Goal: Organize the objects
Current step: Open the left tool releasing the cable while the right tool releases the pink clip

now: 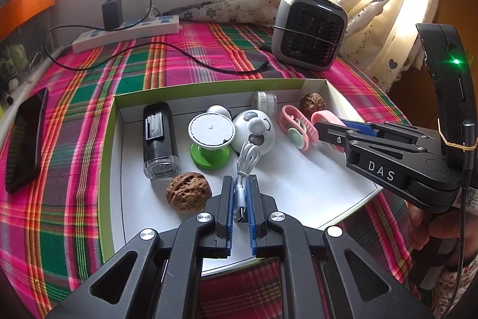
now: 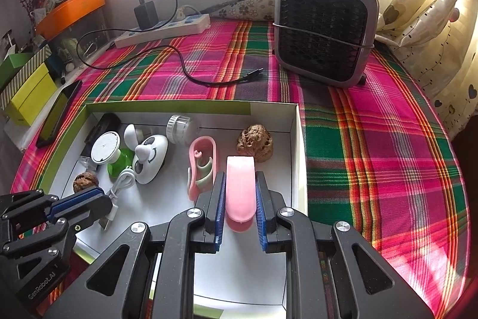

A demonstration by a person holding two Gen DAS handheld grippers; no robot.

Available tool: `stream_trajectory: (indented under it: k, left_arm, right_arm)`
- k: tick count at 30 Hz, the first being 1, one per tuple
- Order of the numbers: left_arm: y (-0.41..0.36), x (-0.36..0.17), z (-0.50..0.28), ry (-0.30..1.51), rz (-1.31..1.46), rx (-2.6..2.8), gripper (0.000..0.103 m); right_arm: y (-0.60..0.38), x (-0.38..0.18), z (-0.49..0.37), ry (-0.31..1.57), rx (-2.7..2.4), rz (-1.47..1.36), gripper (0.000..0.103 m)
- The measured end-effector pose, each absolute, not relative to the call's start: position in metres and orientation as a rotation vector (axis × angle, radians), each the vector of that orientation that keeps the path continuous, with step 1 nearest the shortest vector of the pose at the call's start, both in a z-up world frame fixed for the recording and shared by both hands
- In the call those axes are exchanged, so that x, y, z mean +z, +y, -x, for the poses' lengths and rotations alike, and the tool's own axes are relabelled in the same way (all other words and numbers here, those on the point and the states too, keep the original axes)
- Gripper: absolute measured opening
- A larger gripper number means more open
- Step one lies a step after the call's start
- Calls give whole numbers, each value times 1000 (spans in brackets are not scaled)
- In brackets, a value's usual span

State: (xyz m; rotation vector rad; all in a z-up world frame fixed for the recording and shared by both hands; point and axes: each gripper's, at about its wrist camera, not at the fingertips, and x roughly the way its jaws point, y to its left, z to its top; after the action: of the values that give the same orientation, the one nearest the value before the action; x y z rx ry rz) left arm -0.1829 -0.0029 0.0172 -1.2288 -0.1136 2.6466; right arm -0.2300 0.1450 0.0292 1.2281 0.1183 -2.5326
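- Left gripper (image 1: 240, 193) was clamped on a coiled white USB cable (image 1: 246, 160) — blue pads pinched the bundle near its metal plug, loops stuck out past the fingertips, over the tray floor.
- Right gripper (image 2: 240, 193) was clamped on a smooth pink plastic clip-like piece (image 2: 240, 187), held between its blue pads at the right side of the tray.
- Shallow white cardboard tray with green rim (image 1: 107, 139) sat on a pink-green plaid cloth (image 1: 179, 56); both grippers were over it.
- Inside the tray, left to right in the left wrist view: black rectangular device with clear cap (image 1: 159, 139), lying along the left wall; white round disc on a green base (image 1: 211, 133); white panda-faced mini fan (image 1: 254, 132); pink and mint folded clip gadget (image 1: 297, 129), just beside the right gripper's tips.
- Brown wrinkled walnut (image 1: 188, 192) lay just left of the left gripper's fingers; a second brown walnut (image 2: 255, 142) sat near the far right corner.
- White ribbed cylindrical cap (image 1: 263, 100) was against the far wall of the tray.
- Outside the tray — black smartphone (image 1: 25, 139) flat on the cloth to the left, white power strip with black charger and cable (image 1: 125, 30) at the back, grey box-shaped desktop fan (image 2: 324, 29) at back right.
- A hand (image 1: 430, 226) held the right gripper's handle, partly visible at the frame edge.
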Motion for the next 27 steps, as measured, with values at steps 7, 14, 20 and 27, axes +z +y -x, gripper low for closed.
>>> stream_trajectory:
  k: [7,14,20,27]
  left_arm:
    - [-4,16,184,-126,1232,2648,7]
    - [-4,14,185,-119,1243,2651,11]
    - [-5,14,185,-130,1252,2654,16]
    - [-4,12,185,-130,1264,2653,23]
  right_arm:
    - [145,29,229,120,-2532,-1225,19]
    - [145,30,229,113,-2536,-1225,19]
    - [145,30,229,111,-2539,-1227,19]
    - [145,30,225,100,-2540,-1216,24]
